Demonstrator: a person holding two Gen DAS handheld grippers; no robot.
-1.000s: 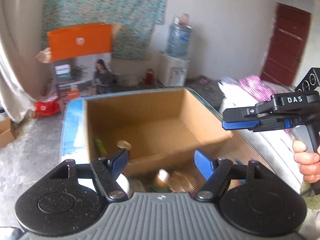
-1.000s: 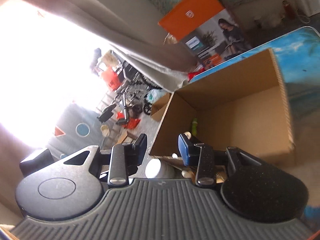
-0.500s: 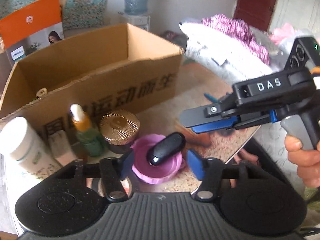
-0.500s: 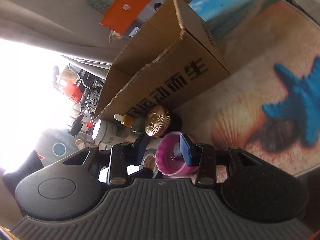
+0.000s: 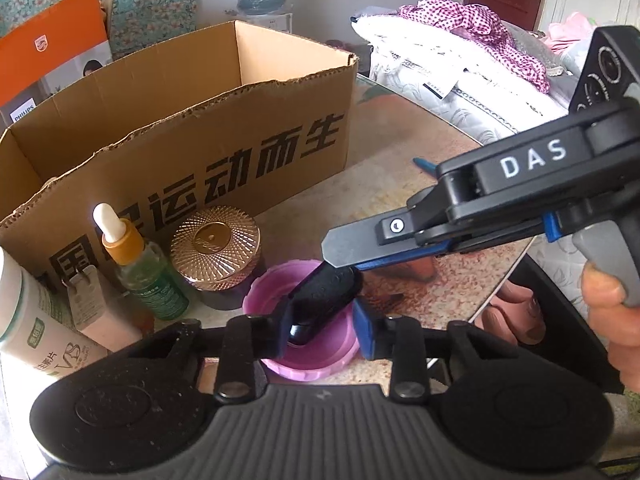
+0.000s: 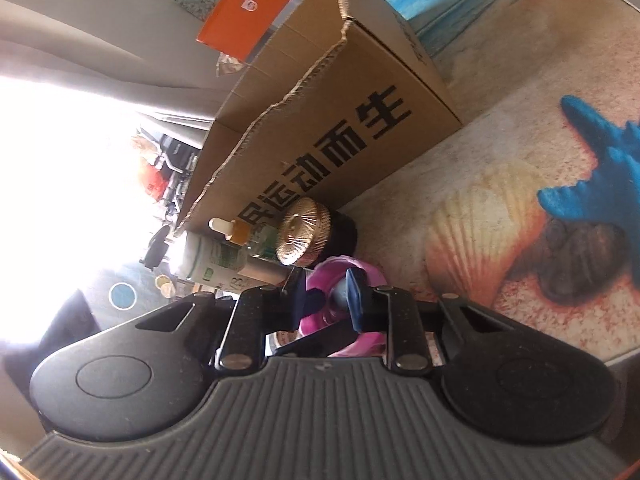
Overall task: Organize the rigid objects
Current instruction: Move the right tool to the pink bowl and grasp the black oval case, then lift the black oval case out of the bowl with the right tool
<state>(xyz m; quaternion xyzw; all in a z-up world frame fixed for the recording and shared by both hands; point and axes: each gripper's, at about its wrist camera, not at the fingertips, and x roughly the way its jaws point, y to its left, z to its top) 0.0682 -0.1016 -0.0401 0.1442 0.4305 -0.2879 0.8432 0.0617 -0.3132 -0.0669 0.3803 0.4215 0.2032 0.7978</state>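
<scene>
In the pink dish [image 5: 320, 354] before the cardboard box [image 5: 200, 128], my left hand-held gripper [image 5: 324, 330] had just been narrowing around the black object [image 5: 320, 300]; the right hand-held gripper [image 5: 340, 258], nearly closed, had been narrowing over the dish too. Pick-up step, I judged; next, grip firmly and lift boxward.

Left gripper [image 5: 324, 326] fingers have just been closing around a black object [image 5: 324, 296] in a purple bowl [image 5: 320, 360].

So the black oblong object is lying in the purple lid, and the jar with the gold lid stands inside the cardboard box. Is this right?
Not quite. The jar with the gold lid stands outside the cardboard box, on the table in front of its printed wall, as the left wrist view shows. The black oblong object does lie in the purple lid.
</scene>
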